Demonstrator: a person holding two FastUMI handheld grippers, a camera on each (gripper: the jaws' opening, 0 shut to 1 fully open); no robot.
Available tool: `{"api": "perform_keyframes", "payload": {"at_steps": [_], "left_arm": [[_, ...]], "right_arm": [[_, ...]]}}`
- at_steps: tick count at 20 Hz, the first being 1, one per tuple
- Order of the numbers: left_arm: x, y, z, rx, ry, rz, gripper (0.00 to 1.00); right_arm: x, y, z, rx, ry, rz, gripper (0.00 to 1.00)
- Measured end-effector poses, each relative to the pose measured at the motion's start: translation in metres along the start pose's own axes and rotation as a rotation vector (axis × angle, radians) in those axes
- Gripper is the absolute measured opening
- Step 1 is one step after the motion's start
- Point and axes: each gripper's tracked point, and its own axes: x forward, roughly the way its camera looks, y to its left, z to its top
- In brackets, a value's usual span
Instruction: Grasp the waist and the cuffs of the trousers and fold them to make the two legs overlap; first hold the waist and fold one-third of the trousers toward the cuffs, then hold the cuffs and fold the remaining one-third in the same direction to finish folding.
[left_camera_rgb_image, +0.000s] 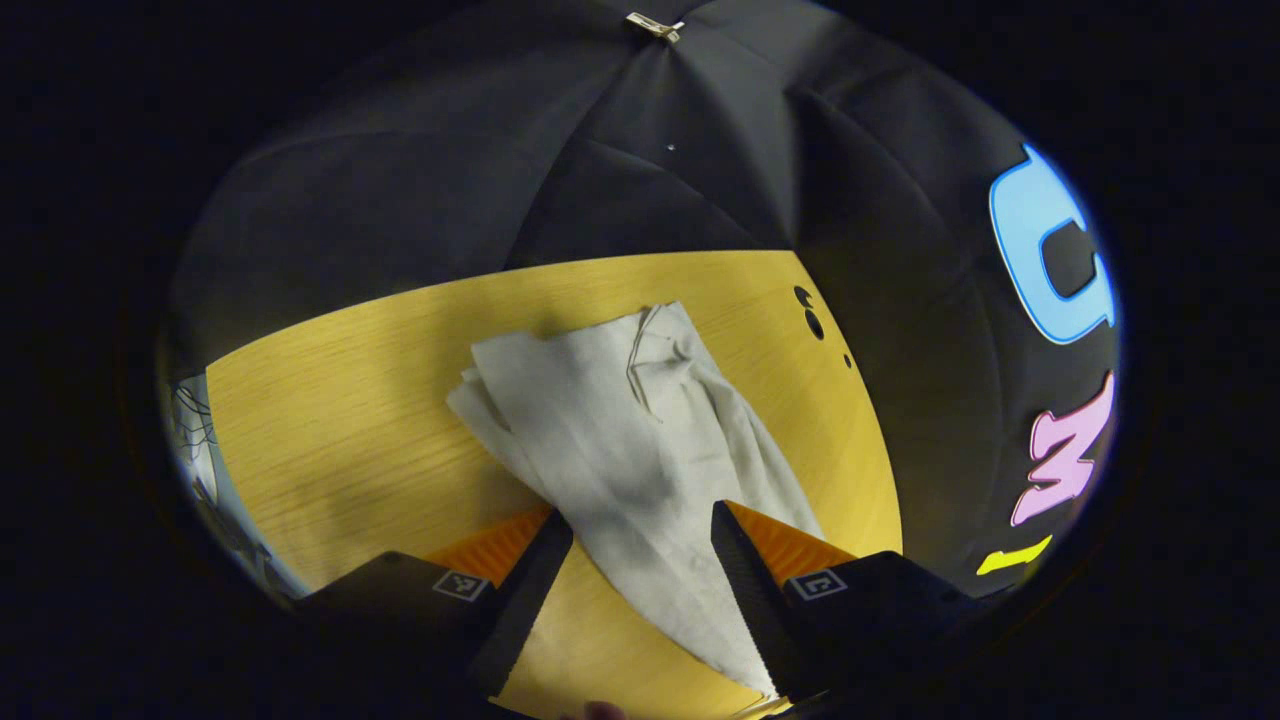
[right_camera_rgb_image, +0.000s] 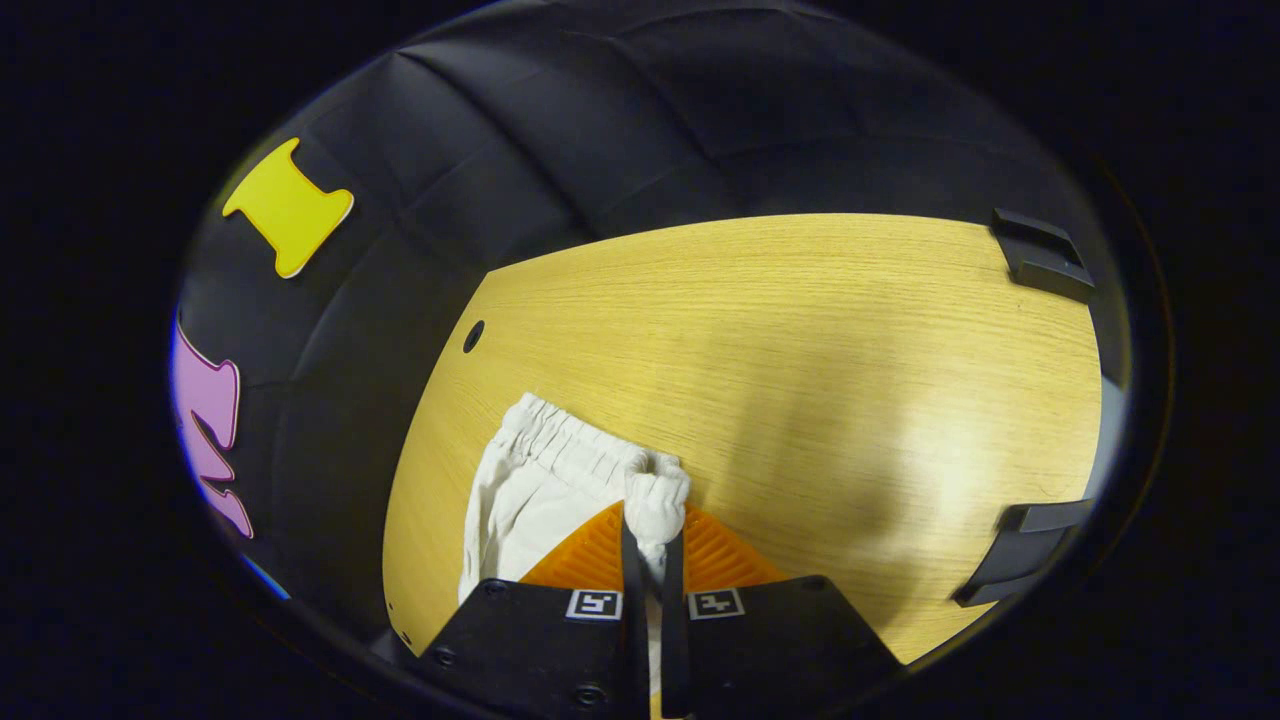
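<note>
One pair of pale trousers (left_camera_rgb_image: 620, 430) lies rumpled on the yellow wooden table (left_camera_rgb_image: 330, 420). The right gripper (right_camera_rgb_image: 650, 560) has its jaws pinched together on the gathered waist (right_camera_rgb_image: 655, 500); the left gripper (left_camera_rgb_image: 640, 570) stands with jaws apart around a trouser leg

Your trousers (left_camera_rgb_image: 620, 430) are a pale, matt woven cloth, soft and creased, with a gathered, puckered waistband (right_camera_rgb_image: 575, 440). Your bench (right_camera_rgb_image: 820, 340) is light wood with a fine straight grain and a smooth, faintly sheened finish that catches a soft patch of light. The booth wall (left_camera_rgb_image: 650, 150) is matt black cloth pulled into folds, pinned by a small shiny metal clip (left_camera_rgb_image: 655, 26). Dark matt plastic brackets (right_camera_rgb_image: 1040, 255) sit at your bench edge.
</note>
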Motion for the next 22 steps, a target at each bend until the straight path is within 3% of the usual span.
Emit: {"api": "perform_keyframes", "payload": {"at_steps": [6, 7, 9, 10, 11, 14, 22], "left_arm": [[0.007, 0.011, 0.010, -0.004, -0.041, 0.077, 0.83], [0.006, 0.017, 0.011, -0.016, -0.042, 0.089, 0.61], [0.002, 0.013, 0.014, -0.125, -0.027, -0.003, 0.16], [-0.001, 0.010, 0.020, -0.189, -0.033, -0.068, 0.14], [0.001, 0.012, 0.019, -0.242, -0.032, -0.108, 0.06], [-0.001, 0.017, 0.016, -0.341, -0.055, -0.182, 0.06], [0.007, 0.013, 0.013, -0.285, -0.065, -0.188, 0.06]], "right_arm": [[0.000, 0.000, 0.000, -0.003, 0.001, 0.009, 0.09], [0.000, 0.000, 0.000, -0.004, 0.000, 0.011, 0.09], [0.000, 0.000, 0.000, -0.010, -0.001, 0.017, 0.09], [0.000, 0.000, 0.000, -0.014, -0.002, 0.020, 0.09], [-0.002, 0.002, 0.002, -0.024, -0.013, 0.031, 0.09], [-0.017, 0.026, 0.013, -0.117, -0.093, 0.149, 0.09], [-0.101, 0.140, 0.008, -0.261, -0.196, 0.392, 0.09]]}}
